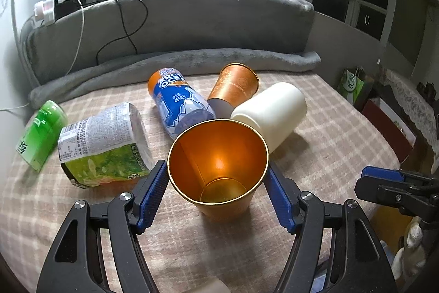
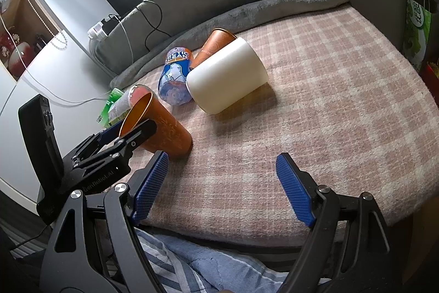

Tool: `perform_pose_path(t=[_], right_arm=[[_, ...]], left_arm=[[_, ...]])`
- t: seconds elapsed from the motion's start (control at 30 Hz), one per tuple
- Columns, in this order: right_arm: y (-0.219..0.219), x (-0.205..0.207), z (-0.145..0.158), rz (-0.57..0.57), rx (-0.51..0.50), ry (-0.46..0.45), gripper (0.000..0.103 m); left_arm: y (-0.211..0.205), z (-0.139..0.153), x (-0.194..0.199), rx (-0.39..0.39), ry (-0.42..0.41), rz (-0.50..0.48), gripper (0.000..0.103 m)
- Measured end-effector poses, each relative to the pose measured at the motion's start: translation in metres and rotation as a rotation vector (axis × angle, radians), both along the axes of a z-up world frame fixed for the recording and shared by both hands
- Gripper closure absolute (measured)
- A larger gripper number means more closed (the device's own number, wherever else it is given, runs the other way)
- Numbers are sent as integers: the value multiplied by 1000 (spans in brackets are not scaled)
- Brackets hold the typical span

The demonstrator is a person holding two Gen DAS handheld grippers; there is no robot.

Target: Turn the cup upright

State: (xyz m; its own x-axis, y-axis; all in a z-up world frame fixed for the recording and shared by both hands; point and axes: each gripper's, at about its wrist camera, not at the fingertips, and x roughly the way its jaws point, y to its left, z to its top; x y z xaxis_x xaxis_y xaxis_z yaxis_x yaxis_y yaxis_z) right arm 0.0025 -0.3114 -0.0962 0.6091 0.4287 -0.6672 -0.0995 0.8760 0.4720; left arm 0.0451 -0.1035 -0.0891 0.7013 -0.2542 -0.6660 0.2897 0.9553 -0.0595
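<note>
An orange metal cup (image 1: 219, 169) stands tilted on the checked tablecloth, mouth towards my left camera. My left gripper (image 1: 216, 194) is shut on it, with a blue pad on each side just below the rim. In the right wrist view the same cup (image 2: 162, 128) leans left with its base on the cloth and the left gripper's fingers (image 2: 131, 139) around it. My right gripper (image 2: 222, 188) is open and empty near the table's front edge, to the right of the cup. It shows at the right edge of the left wrist view (image 1: 384, 183).
A second orange cup (image 1: 236, 87), a white cup (image 1: 271, 114), a blue Arctic Ocean bottle (image 1: 178, 100), a green-labelled bottle (image 1: 104, 147) and a green bottle (image 1: 41, 133) lie on the cloth behind. A grey blanket (image 1: 192, 59) and sofa back bound the far side.
</note>
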Motion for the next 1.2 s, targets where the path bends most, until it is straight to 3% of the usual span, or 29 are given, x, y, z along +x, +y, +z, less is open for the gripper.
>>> perform_pose_path(t=[0.23, 0.47, 0.87, 1.03, 1.2], right_arm=[[0, -1, 0, -2, 0, -3, 20], [5, -1, 4, 3, -23, -17, 20], [20, -1, 14, 9, -113, -88, 20], [28, -3, 23, -13, -187, -156, 20], [37, -7, 33, -37, -279, -231, 19]], left_arm=[[2, 1, -2, -20, 17, 3, 33], [7, -5, -1, -101, 105, -39, 33], [22, -4, -11, -183, 155, -57, 31], [39, 5, -24, -197, 122, -34, 31], [61, 25, -37, -169, 2, 49, 27]])
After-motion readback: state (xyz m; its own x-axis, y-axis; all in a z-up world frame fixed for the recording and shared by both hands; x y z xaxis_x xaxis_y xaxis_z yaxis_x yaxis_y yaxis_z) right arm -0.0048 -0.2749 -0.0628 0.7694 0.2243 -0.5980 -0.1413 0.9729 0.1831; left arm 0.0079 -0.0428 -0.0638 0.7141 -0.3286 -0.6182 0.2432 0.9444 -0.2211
